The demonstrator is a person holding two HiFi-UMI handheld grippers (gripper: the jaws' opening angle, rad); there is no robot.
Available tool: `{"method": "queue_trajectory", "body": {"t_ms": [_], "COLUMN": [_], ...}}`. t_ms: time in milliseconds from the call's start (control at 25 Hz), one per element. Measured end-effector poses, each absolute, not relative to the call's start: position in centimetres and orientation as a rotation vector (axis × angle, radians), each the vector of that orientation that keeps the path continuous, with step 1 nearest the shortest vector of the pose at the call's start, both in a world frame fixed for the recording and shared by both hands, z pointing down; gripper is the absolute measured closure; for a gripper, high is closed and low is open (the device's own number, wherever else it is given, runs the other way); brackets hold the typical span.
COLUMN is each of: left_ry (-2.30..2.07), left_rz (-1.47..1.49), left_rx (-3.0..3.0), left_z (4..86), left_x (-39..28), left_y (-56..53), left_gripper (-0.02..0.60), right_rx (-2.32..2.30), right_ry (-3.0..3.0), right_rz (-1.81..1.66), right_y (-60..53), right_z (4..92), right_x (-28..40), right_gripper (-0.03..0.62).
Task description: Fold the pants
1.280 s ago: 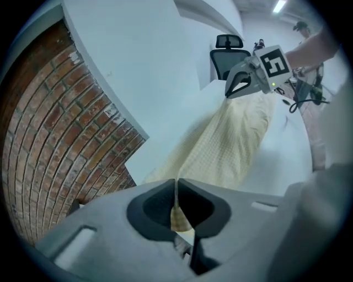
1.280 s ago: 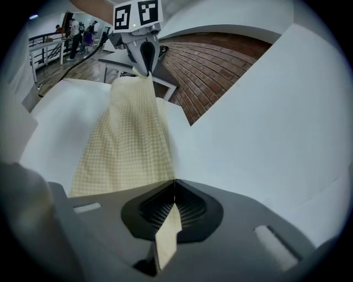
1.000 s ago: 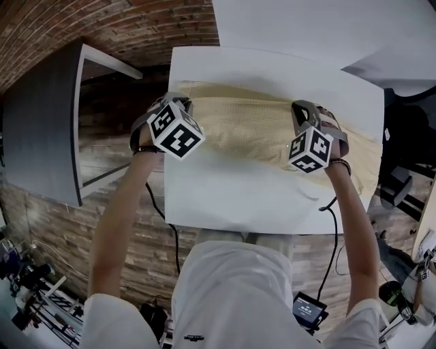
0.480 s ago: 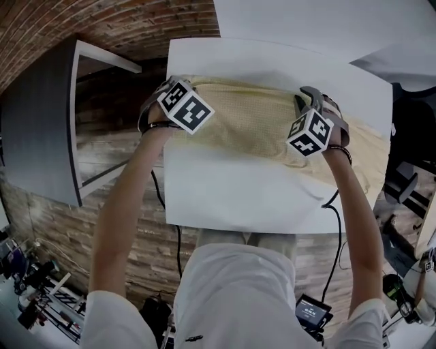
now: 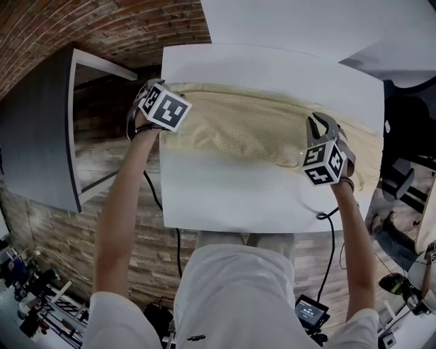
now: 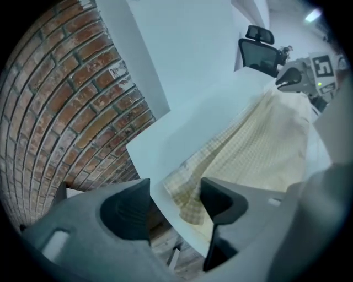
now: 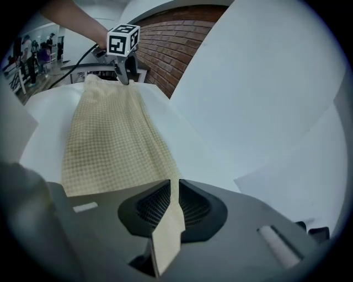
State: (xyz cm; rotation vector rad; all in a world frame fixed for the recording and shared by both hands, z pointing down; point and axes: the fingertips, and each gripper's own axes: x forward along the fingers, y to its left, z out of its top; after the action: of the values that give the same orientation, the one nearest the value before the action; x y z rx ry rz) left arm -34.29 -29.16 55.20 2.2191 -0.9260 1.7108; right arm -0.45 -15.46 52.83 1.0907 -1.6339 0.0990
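Note:
The beige checked pants (image 5: 238,126) lie spread lengthwise across the white table (image 5: 231,198). My left gripper (image 5: 158,95) is at the table's far-left corner. In the left gripper view it (image 6: 174,206) stands open, its jaws having just been opening, with the rumpled end of the pants (image 6: 187,193) loose between them. My right gripper (image 5: 319,131) is over the pants' right part. In the right gripper view it (image 7: 172,202) is shut on a thin fold of the pants (image 7: 113,137), its jaws having just been closing, and a flap of cloth hangs from them.
A second white table (image 5: 293,20) adjoins at the back. A dark grey cabinet (image 5: 41,136) stands left of the table over a wooden floor. An office chair (image 6: 259,47) stands beyond the far side. A black cable (image 5: 335,232) trails from my right hand.
The left gripper has moved left to the table's corner and opened, letting go of the pants' end. The right gripper has slid right and toward me. The pants lie more stretched out.

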Motion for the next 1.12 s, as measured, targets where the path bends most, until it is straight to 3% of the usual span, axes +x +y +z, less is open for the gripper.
{"method": "queue_trajectory", "body": {"t_ms": [640,880,1040,1120], "left_ry": [-0.732,-0.609,-0.534,-0.515], "left_rz": [1.613,1.562,1.474,1.427], "left_rx": [2.291,2.489,2.554,2.599], "left_z": [52.4,50.1,48.6,47.8], "left_x": [-34.1,-26.7,-20.9,-17.6], "left_y": [-23.4,-18.7,-15.5,-13.8], "left_gripper": [0.249,0.252,0.288,0.339], "right_rx": [1.260,1.389,1.448,1.466], "right_ry": [-1.637,-1.650,-1.663,-1.669], "right_rz": [0.199,0.264,0.302,0.322], "right_y": [-5.6,-2.6,-0.5,0.8], "right_z": [49.0,47.3,46.4,46.2], "right_x": [1.0,3.7,6.0,7.6], "right_gripper": [0.586,0.587,0.588,0.588]}}
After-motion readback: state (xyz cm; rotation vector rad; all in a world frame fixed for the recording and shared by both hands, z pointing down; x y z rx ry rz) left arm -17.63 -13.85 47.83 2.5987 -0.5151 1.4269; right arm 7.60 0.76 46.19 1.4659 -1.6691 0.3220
